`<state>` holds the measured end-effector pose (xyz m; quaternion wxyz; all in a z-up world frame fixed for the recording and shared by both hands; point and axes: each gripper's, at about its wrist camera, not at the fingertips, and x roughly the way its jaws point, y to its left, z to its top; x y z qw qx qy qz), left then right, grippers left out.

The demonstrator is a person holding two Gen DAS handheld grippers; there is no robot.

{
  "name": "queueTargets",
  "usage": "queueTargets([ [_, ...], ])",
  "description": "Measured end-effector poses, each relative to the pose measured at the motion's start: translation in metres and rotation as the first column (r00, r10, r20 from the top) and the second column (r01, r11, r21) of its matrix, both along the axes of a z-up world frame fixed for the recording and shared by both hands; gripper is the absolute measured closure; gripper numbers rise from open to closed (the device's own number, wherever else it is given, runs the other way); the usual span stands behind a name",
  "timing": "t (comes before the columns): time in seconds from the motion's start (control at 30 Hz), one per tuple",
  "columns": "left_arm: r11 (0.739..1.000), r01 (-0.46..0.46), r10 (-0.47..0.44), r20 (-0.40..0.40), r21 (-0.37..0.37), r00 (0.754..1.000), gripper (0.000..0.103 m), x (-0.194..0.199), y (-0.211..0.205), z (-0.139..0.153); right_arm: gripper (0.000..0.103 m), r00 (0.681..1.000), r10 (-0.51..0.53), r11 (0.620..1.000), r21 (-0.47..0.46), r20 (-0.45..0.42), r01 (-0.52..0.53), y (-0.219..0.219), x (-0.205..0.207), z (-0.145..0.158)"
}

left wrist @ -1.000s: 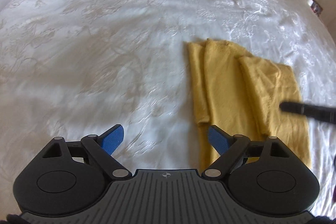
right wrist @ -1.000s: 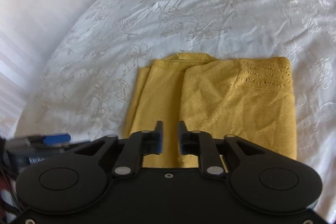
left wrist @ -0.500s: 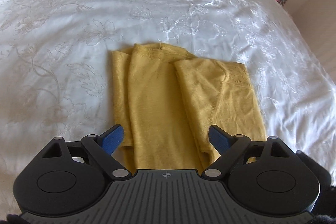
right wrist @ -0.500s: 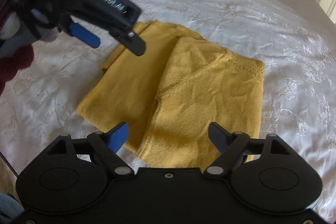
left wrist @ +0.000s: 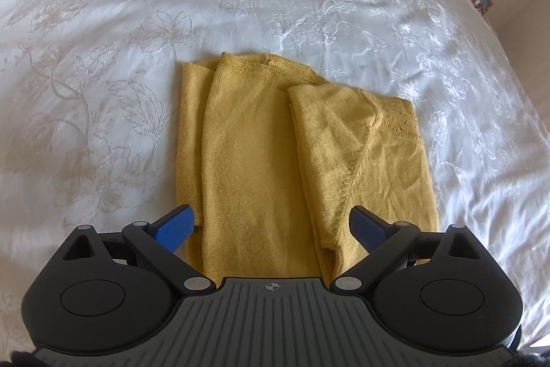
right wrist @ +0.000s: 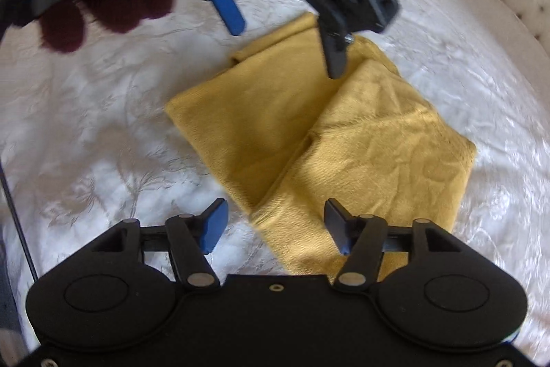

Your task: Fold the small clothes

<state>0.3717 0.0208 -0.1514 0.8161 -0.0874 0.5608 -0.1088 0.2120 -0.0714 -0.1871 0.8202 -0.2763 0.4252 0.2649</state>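
Lying flat on the white embroidered bedspread point(left wrist: 144, 23), the yellow knit garment point(left wrist: 261, 160) is seen with both side panels turned in over its middle, so that a long narrow strip has been formed. A second ago the garment sat off to the right of the left wrist view; now it is centred, its near hem framed between the blue pads of the left gripper point(left wrist: 271, 224). The jaws of that gripper are spread wide and are opening further, and nothing is pinched, though the hem lies in the gap below them. The right gripper point(right wrist: 273, 224) has been brought round with a marked roll of the wrist, so that the garment is now met cornerwise, its near corner lying under the gap. These jaws are partly spread and are closing, yet no cloth is seen pressed by the pads. In the right wrist view the left gripper is shown above the far side of the garment, held by a hand in a dark red glove point(right wrist: 103, 6).

Both tools have thus been lined up on the near end, and it is judged that the lengthwise fold is finished and the crosswise fold is being prepared, with the hem not yet taken.
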Motion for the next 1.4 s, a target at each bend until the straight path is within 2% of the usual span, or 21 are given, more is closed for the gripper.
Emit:
queueTargets([
  [0.07, 1.0, -0.004, 0.004, -0.007, -0.005, 1.0, 0.005, 0.001, -0.003, -0.001, 0.041, 1.0, 0.029, 0.999, -0.032, -0.001, -0.029, 0.001, 0.001, -0.004],
  [0.17, 1.0, -0.01, 0.01, -0.018, -0.014, 1.0, 0.005, 0.004, -0.006, -0.002, 0.081, 0.998, -0.012, 1.0, 0.024, -0.067, 0.013, -0.011, 0.014, 0.0],
  [0.27, 0.999, -0.016, 0.015, -0.032, -0.038, 0.999, 0.005, 0.008, -0.01, -0.003, 0.084, 0.986, -0.13, 0.978, 0.151, -0.101, 0.144, -0.035, 0.032, 0.017],
  [0.43, 0.995, -0.021, 0.015, -0.062, -0.101, 0.998, 0.004, 0.021, -0.021, -0.007, 0.088, 0.935, -0.324, 0.883, 0.31, -0.145, 0.354, -0.076, 0.051, 0.041],
  [0.53, 0.99, -0.014, 0.0, -0.098, -0.142, 0.995, 0.003, 0.031, -0.033, -0.017, 0.088, 0.91, -0.377, 0.845, 0.34, -0.172, 0.414, -0.092, 0.054, 0.043],
  [0.7, 0.978, -0.019, -0.016, -0.164, -0.209, 0.986, 0.003, 0.047, -0.051, -0.041, 0.088, 0.89, -0.41, 0.822, 0.343, -0.199, 0.455, -0.103, 0.055, 0.04],
  [0.87, 0.962, -0.064, 0.028, -0.139, -0.264, 0.99, 0.004, 0.061, -0.057, -0.049, 0.088, 0.877, -0.422, 0.801, 0.358, -0.231, 0.48, -0.112, 0.055, 0.036],
  [0.93, 0.959, -0.068, 0.038, -0.112, -0.275, 0.993, 0.01, 0.069, -0.058, -0.047, 0.088, 0.876, -0.419, 0.799, 0.361, -0.239, 0.481, -0.113, 0.056, 0.033],
  [1.0, 0.972, -0.064, 0.044, -0.094, -0.227, 0.995, 0.058, 0.076, -0.061, -0.042, 0.088, 0.875, -0.417, 0.795, 0.366, -0.247, 0.483, -0.113, 0.055, 0.033],
  [1.03, 0.981, -0.062, 0.046, -0.088, -0.185, 0.995, 0.064, 0.079, -0.063, -0.04, 0.088, 0.874, -0.419, 0.794, 0.367, -0.248, 0.485, -0.114, 0.054, 0.033],
  [1.07, 0.986, -0.056, 0.044, -0.08, -0.159, 0.996, 0.065, 0.081, -0.063, -0.037, 0.088, 0.873, -0.42, 0.793, 0.368, -0.247, 0.485, -0.114, 0.053, 0.033],
  [1.1, 0.987, -0.048, 0.038, -0.071, -0.156, 0.997, 0.068, 0.083, -0.062, -0.036, 0.088, 0.873, -0.42, 0.793, 0.369, -0.247, 0.485, -0.114, 0.052, 0.033],
  [1.13, 0.986, -0.041, 0.032, -0.058, -0.162, 0.998, 0.075, 0.084, -0.061, -0.034, 0.088, 0.873, -0.42, 0.792, 0.37, -0.246, 0.486, -0.114, 0.051, 0.034],
  [1.17, 0.988, -0.034, 0.026, -0.053, -0.148, 0.998, 0.09, 0.085, -0.061, -0.033, 0.088, 0.874, -0.42, 0.792, 0.37, -0.245, 0.485, -0.113, 0.05, 0.034],
  [1.2, 0.991, -0.021, 0.015, -0.048, -0.135, 0.999, 0.094, 0.086, -0.062, -0.032, 0.088, 0.875, -0.419, 0.793, 0.37, -0.244, 0.483, -0.112, 0.049, 0.035],
  [1.27, 0.992, 0.018, -0.02, -0.015, -0.128, 1.0, 0.095, 0.084, -0.062, -0.027, 0.088, 0.878, -0.415, 0.796, 0.372, -0.238, 0.477, -0.11, 0.045, 0.037],
  [1.4, 0.991, 0.128, -0.127, 0.04, -0.046, 0.991, 0.096, 0.079, -0.069, -0.009, 0.088, 0.883, -0.413, 0.787, 0.4, -0.225, 0.47, -0.102, 0.037, 0.05],
])
